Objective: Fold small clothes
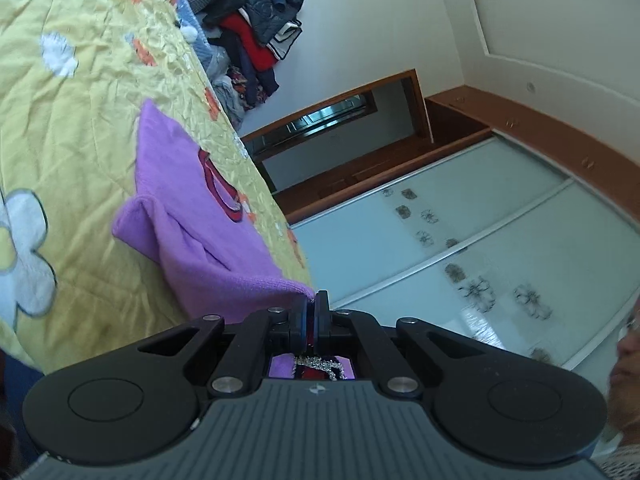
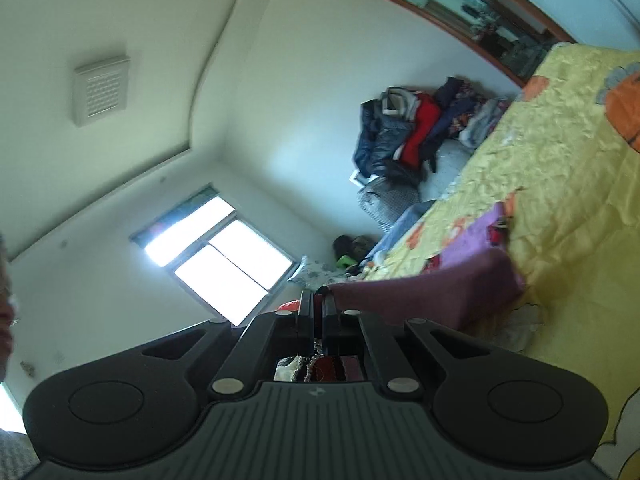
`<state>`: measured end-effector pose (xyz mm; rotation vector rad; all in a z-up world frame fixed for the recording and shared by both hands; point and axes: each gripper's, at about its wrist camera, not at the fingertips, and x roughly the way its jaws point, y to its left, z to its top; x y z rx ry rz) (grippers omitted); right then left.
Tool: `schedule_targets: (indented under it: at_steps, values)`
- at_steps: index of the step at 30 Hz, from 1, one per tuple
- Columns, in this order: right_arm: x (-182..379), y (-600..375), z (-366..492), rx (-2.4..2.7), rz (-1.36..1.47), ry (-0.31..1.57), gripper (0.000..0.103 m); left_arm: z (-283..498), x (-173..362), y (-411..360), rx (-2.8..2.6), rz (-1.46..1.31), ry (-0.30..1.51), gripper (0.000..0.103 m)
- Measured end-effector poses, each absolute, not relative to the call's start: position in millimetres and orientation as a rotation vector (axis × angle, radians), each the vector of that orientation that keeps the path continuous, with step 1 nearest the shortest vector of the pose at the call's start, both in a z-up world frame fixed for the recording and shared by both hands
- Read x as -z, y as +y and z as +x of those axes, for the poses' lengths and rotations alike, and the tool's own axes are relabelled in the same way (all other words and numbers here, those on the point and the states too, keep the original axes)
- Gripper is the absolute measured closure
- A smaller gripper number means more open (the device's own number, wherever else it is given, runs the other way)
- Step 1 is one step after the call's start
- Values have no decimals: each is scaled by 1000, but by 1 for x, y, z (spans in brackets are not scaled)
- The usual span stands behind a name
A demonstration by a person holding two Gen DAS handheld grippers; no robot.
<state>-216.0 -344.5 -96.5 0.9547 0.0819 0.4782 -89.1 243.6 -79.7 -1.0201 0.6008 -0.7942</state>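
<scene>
A small purple knit sweater (image 1: pixel 188 216) with a red and dark motif lies on the yellow flowered bedspread (image 1: pixel 72 128). Its near edge is lifted off the bed. My left gripper (image 1: pixel 313 300) is shut on one corner of that edge. In the right wrist view the same purple sweater (image 2: pixel 452 284) stretches from the bedspread (image 2: pixel 568 184) toward the camera. My right gripper (image 2: pixel 318 300) is shut on its other corner, which looks dark in shadow. Both views are rolled sideways, so the bed stands at the picture's side.
A heap of dark, red and blue clothes (image 1: pixel 248 32) is piled at the bed's far end (image 2: pixel 408 136). Sliding wardrobe doors (image 1: pixel 480 248) with flower prints, a wooden-framed opening (image 1: pixel 328 120) and a bright window (image 2: pixel 224 256) surround the bed. A person's face shows at the edge.
</scene>
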Motion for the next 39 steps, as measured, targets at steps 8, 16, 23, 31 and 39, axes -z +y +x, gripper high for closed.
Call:
schedule_targets:
  at_steps: [8,16,23,31,39]
  values:
    - [112,-369,-149,-436,1064,122,100,-32,87,242,720,-1118,593,102]
    - [140,-400,-4,-351,1131,268,100,83,116,232,598,-1173,634,102]
    - [163,-403,82,-297,1154,364,100,153,129,216,544,-1155,683,102]
    - [172,-410,140,-217,1164,447,100,196,141,215,478,-1187,689,102]
    - [181,-413,174,-130,1166,532,100,217,167,221,372,-1208,734,102]
